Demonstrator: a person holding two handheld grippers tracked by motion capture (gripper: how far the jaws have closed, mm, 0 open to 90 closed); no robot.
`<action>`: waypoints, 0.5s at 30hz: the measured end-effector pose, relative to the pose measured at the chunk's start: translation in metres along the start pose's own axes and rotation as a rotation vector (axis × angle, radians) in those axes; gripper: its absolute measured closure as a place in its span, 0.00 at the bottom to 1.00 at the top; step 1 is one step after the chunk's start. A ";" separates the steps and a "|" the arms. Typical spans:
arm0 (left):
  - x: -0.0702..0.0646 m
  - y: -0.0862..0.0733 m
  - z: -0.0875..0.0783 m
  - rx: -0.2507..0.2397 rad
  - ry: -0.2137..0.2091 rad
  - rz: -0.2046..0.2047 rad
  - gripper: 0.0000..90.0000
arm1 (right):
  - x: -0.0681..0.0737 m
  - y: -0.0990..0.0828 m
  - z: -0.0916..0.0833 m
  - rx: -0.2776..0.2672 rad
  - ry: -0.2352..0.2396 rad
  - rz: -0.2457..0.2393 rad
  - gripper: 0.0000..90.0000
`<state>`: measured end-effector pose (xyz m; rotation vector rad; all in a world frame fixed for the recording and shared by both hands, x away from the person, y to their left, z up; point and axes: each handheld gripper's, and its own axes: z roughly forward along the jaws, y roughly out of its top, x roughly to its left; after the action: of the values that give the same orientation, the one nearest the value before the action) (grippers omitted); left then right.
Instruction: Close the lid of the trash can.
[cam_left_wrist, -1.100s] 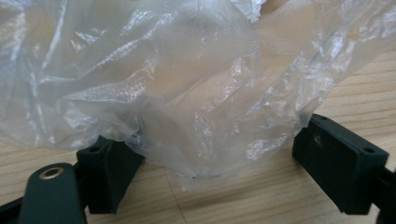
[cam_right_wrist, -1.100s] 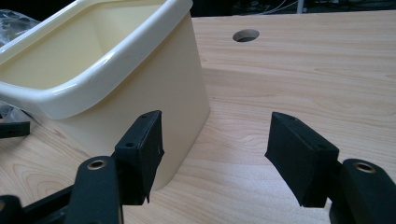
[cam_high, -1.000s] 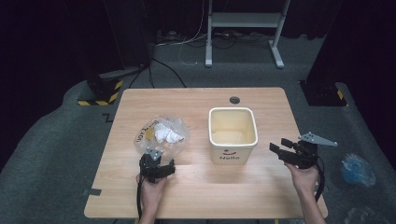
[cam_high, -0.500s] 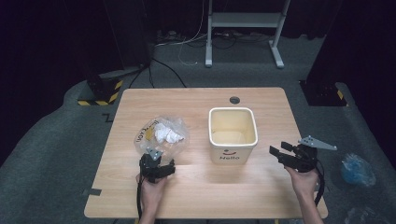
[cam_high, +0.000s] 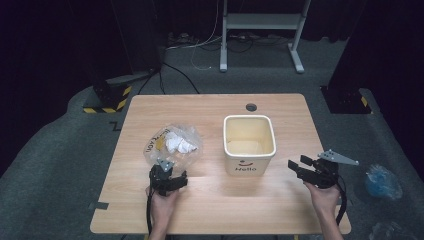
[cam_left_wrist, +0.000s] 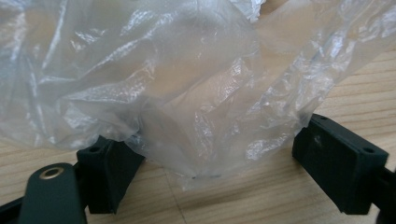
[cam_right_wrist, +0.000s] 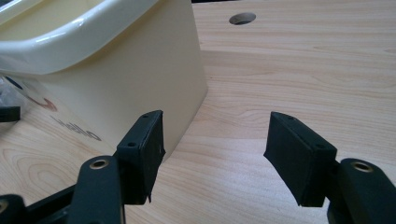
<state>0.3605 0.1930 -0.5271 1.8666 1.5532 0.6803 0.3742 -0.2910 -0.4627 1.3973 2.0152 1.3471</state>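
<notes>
A crumpled clear plastic bag (cam_high: 172, 145) with white wadded stuff (cam_high: 181, 145) inside lies on the left half of the wooden table (cam_high: 215, 205). My left gripper (cam_high: 167, 174) sits at the bag's near edge. In the left gripper view its jaws stand wide apart, open, with a loose fold of the bag (cam_left_wrist: 187, 93) lying between them, untouched by the pads. A cream bin (cam_high: 248, 165) marked "Hello" stands upright mid-table. My right gripper (cam_high: 296, 167) hovers to the right of it, pointing at its near right corner (cam_right_wrist: 116, 84); this gripper (cam_right_wrist: 217, 144) is open with nothing between the jaws.
A round cable hole (cam_high: 251, 107) lies in the tabletop behind the bin. On the floor to the right lies a blue plastic bundle (cam_high: 382, 180). A white stand (cam_high: 260, 30) is at the back, and a black-yellow striped base (cam_high: 107, 100) at the left.
The right gripper has sunk slightly toward the table. The left gripper and the bag have kept still.
</notes>
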 end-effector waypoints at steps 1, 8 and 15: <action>0.000 0.000 0.000 0.000 0.000 0.000 0.19 | 0.000 -0.001 0.000 0.000 -0.002 -0.001 0.41; 0.000 0.000 0.000 0.000 0.000 0.000 0.19 | 0.002 -0.005 0.002 0.002 -0.004 0.001 0.42; 0.000 0.000 0.000 0.000 0.000 0.000 0.19 | 0.004 -0.009 0.005 0.009 -0.014 -0.004 0.43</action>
<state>0.3605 0.1930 -0.5271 1.8670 1.5531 0.6805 0.3709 -0.2860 -0.4721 1.4020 2.0167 1.3242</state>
